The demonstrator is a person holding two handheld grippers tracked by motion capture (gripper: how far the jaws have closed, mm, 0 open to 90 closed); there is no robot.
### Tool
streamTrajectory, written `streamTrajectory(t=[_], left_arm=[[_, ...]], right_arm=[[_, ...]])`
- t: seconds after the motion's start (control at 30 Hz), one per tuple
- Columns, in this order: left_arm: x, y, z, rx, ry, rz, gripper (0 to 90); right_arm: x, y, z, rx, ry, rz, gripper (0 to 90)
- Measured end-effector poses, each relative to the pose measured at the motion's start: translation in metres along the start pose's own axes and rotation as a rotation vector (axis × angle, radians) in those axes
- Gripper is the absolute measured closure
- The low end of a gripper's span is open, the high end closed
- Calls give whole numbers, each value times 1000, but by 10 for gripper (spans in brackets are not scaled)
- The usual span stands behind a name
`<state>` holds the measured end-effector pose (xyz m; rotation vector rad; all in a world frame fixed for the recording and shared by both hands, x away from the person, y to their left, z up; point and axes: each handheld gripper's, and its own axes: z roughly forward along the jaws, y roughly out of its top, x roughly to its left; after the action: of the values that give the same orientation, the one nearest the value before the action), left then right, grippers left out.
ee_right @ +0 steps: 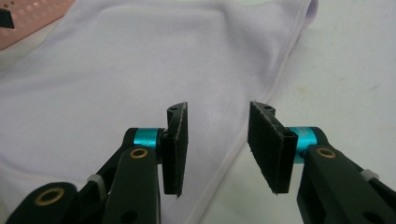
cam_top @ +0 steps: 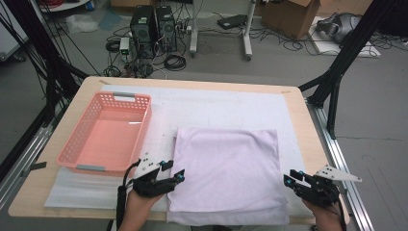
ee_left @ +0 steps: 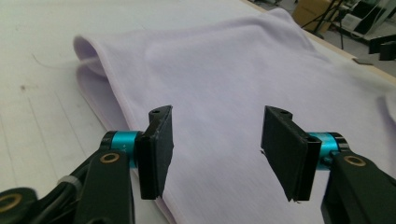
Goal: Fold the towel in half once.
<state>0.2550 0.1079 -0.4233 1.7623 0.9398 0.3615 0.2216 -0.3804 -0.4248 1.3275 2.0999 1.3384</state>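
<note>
A pale lilac cloth (cam_top: 226,171), folded into a rectangle, lies flat on the white mat near the table's front edge. My left gripper (cam_top: 173,172) hovers at the cloth's near left corner, jaws apart and nothing between them. In the left gripper view the cloth (ee_left: 224,88) spreads out beyond the open left gripper (ee_left: 215,149). My right gripper (cam_top: 292,179) sits at the cloth's near right corner, also open. In the right gripper view the cloth's hemmed edge (ee_right: 252,121) runs under the gap of the right gripper (ee_right: 217,147), not pinched.
A pink plastic basket (cam_top: 82,142) stands empty on the left of the table, just beyond my left gripper. A white foam mat (cam_top: 216,103) covers most of the wooden tabletop. The table's right edge (cam_top: 315,139) is close to my right gripper.
</note>
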Motion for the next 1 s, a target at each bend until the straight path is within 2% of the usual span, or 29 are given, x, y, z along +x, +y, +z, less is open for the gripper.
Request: streamTrajectory(t=[0.07,0.17,0.23,0.33,0.5,0.57,0.67,0.7,0.77,0.8,0.87,0.9,0.93,1.0], left_arm=[[9,12,10,7,14,12,409],[26,29,28,30,14,-6,383],[36,39,40,28,39,-5,369],[50,52,57,37,66,6,361],[71,66,83,60,95,-20,322],[80,69,92,73,114,-51,297],[92,69,103,89,146,-106,265],[95,68,108,118,154,-109,254],[100,64,115,156,154,-117,241],[101,63,118,169,149,-127,242],[103,60,124,194,137,-139,252],[103,57,128,224,126,-147,263],[103,55,131,247,115,-141,280],[101,55,131,252,101,-108,290]], right_arm=[[-3,7,6,-5,-17,-3,526],[-11,20,16,-14,-35,10,478],[-18,30,24,-16,-47,10,440],[-31,49,41,4,-68,17,390],[-54,79,74,73,-73,32,330],[-63,89,88,101,-80,35,305],[-77,99,109,151,-67,74,264],[-80,101,116,166,-68,81,262],[-86,106,127,186,-74,92,261],[-88,107,132,189,-60,94,260],[-90,108,142,227,-49,89,258],[-91,108,145,247,-44,88,258],[-91,106,150,279,-28,92,263],[-90,103,154,309,1,93,299]])
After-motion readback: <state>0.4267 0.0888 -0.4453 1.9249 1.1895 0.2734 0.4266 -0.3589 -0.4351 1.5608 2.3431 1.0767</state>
